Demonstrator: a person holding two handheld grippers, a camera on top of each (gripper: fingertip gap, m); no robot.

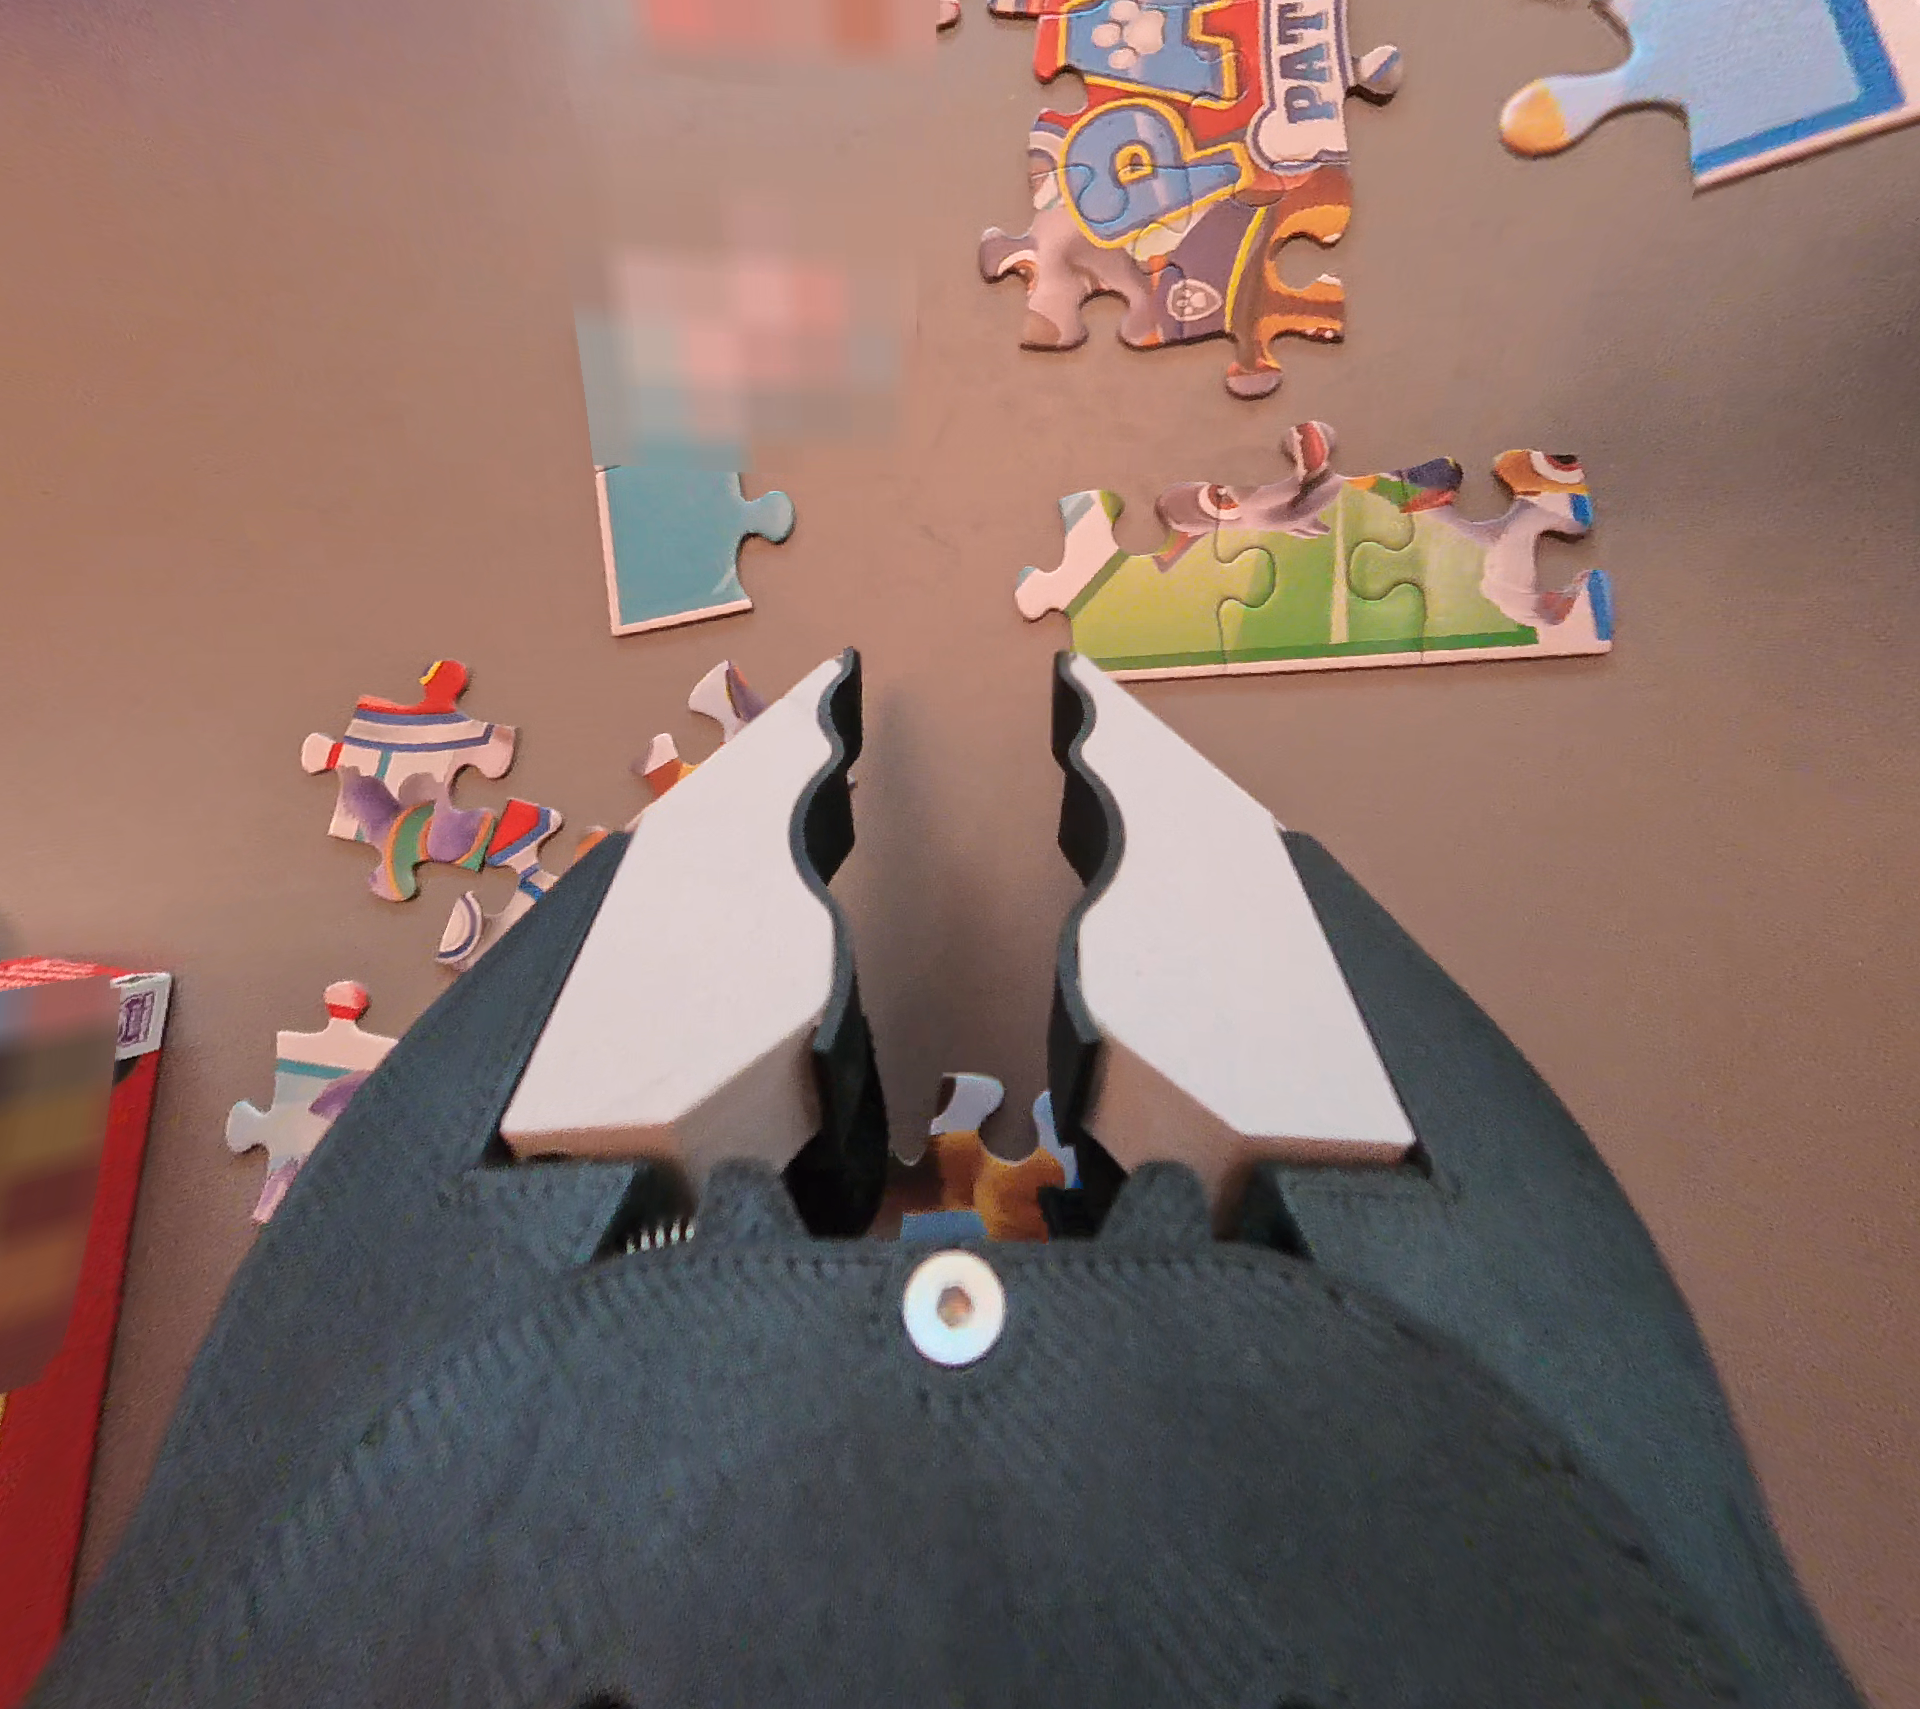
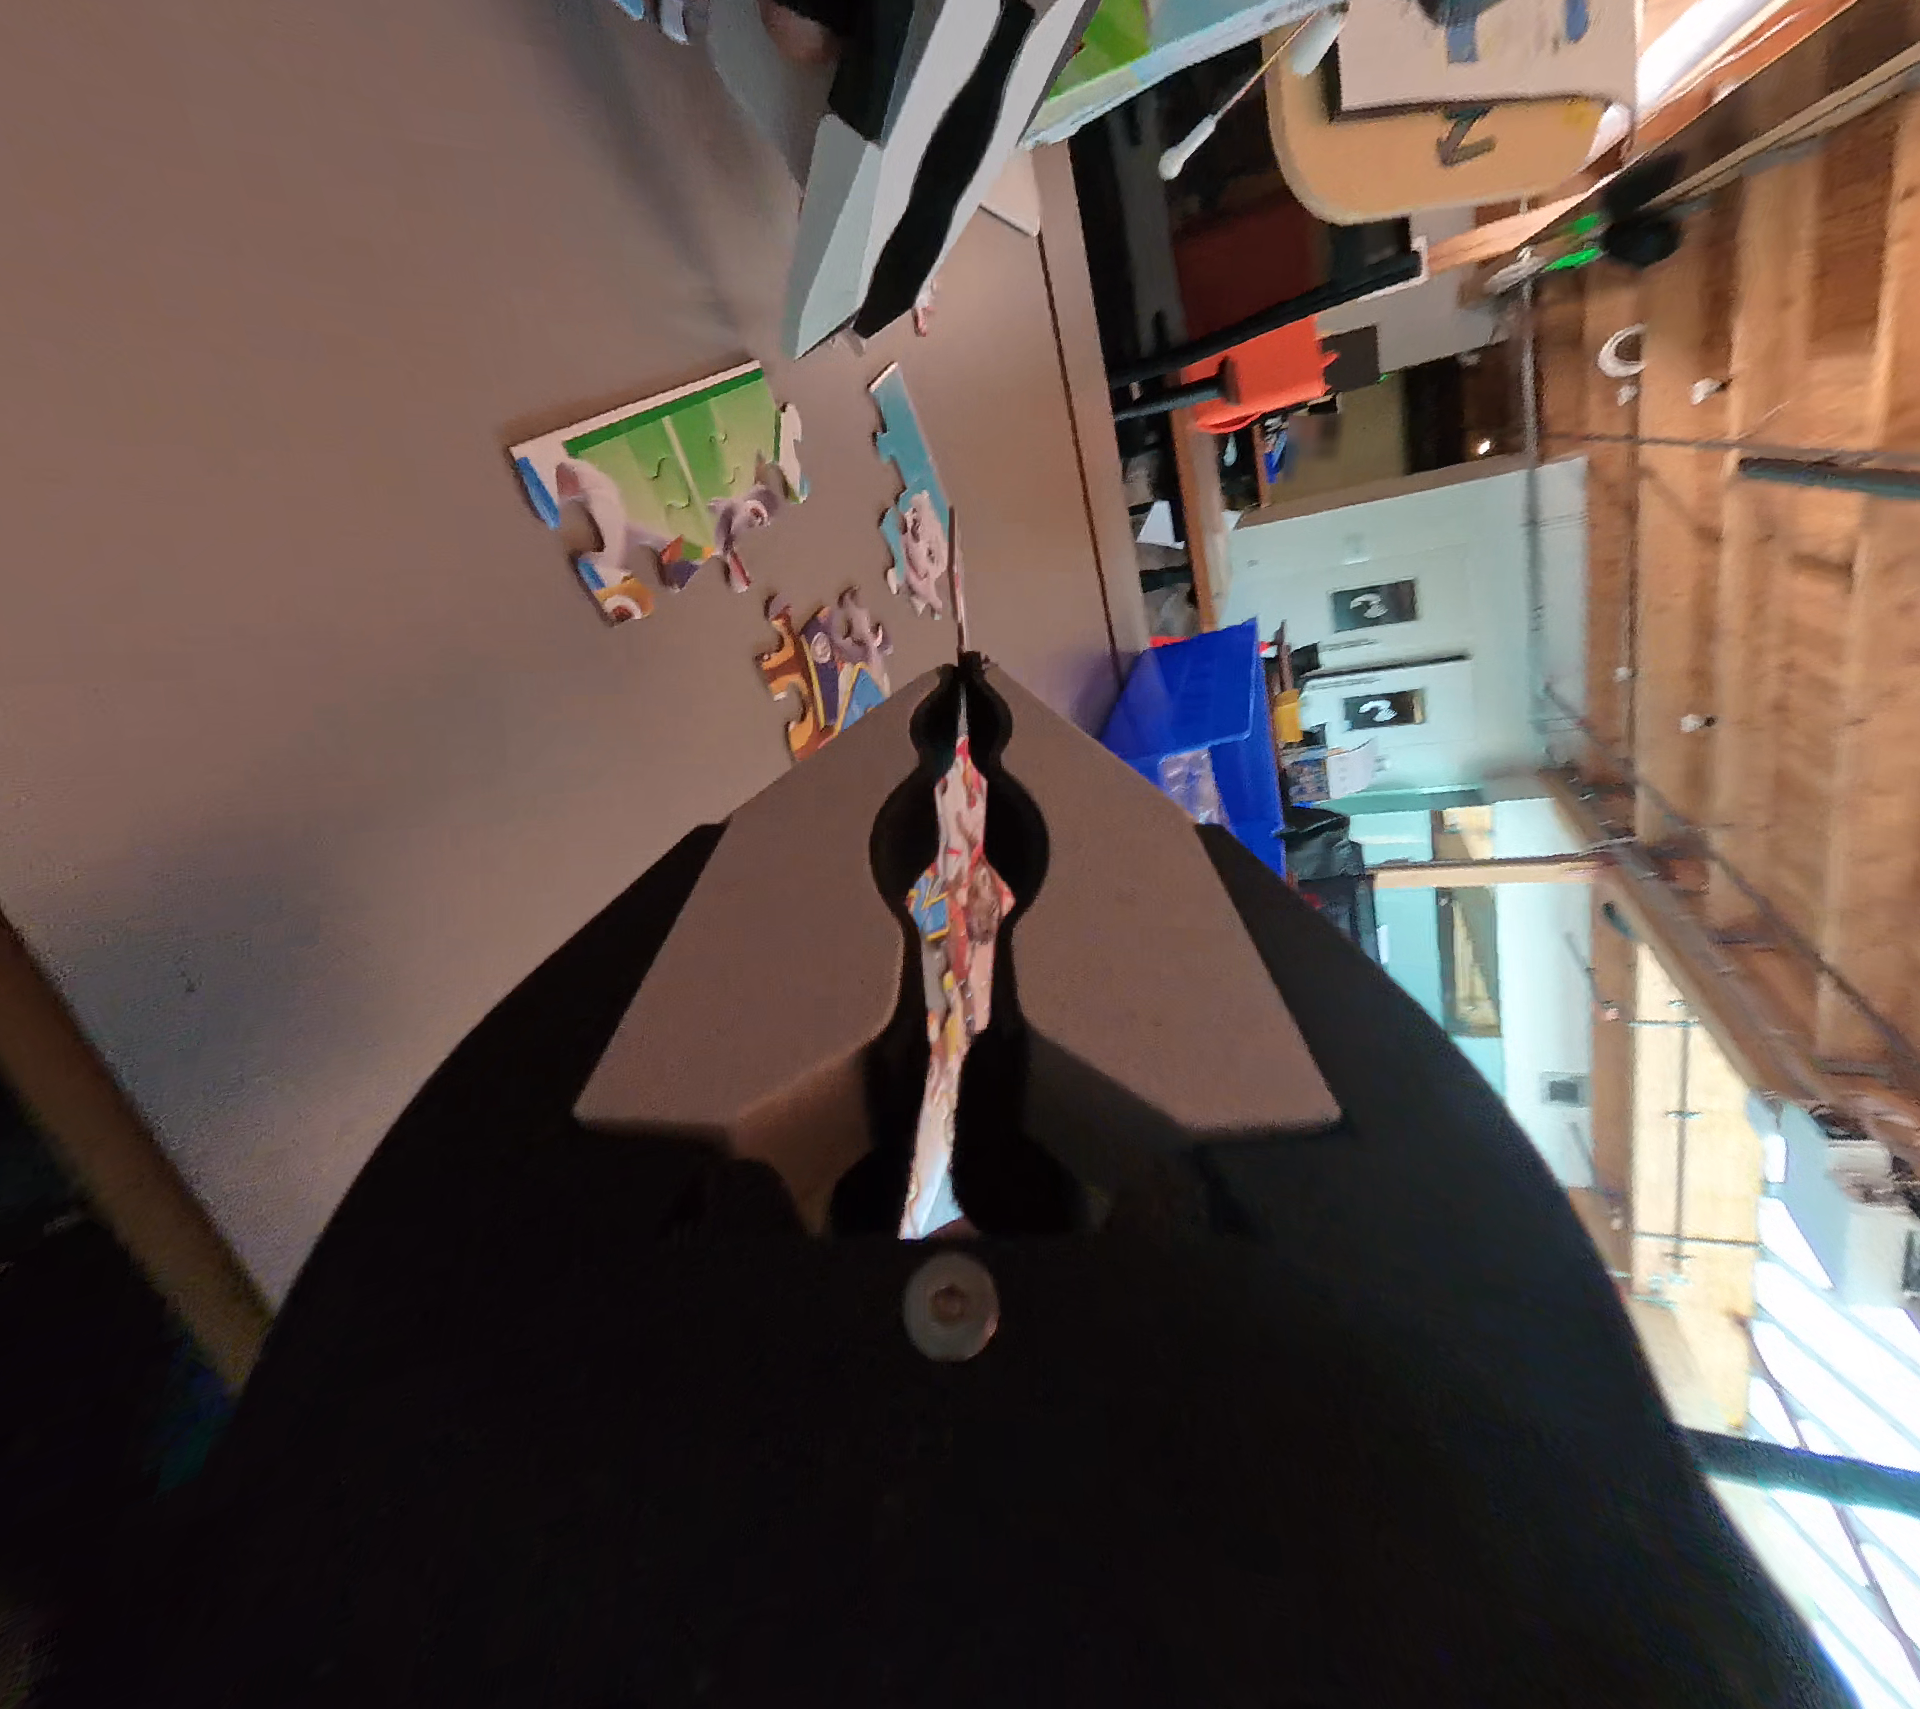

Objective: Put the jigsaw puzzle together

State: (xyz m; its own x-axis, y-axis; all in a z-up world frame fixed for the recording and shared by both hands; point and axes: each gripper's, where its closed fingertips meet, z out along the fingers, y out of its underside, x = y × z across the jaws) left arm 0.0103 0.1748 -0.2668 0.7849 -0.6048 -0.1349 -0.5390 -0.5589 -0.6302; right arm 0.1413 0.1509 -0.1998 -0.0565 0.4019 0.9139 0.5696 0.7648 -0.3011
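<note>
Two grippers are at work, and only one carries anything: the right gripper (image 2: 961, 672) has its fingers pinched on a puzzle piece (image 2: 956, 911), held edge-on so that its printed face runs back along the slot between the fingers. The left gripper (image 1: 956, 683) hangs over the tabletop (image 1: 312, 257) with its fingers moderately apart and nothing between them at the tips; a loose piece (image 1: 977, 1160) shows on the tabletop far back between the finger roots, below the gripper, not in its grasp. By the look of it, this is the carrying stage of one placement, the piece lifted and not yet matched to a neighbour. Just ahead and to the right of the left fingertips lies the green strip (image 1: 1340, 579) of joined pieces, and farther ahead the logo cluster (image 1: 1174, 101); a blue corner piece (image 1: 675, 547) sits ahead to the left, and scattered pieces (image 1: 416, 807) lie beside the left finger. The next move probably calls for turning the held piece flat, face up, choosing the cluster its pattern suits, and lowering it so tab meets socket.
</note>
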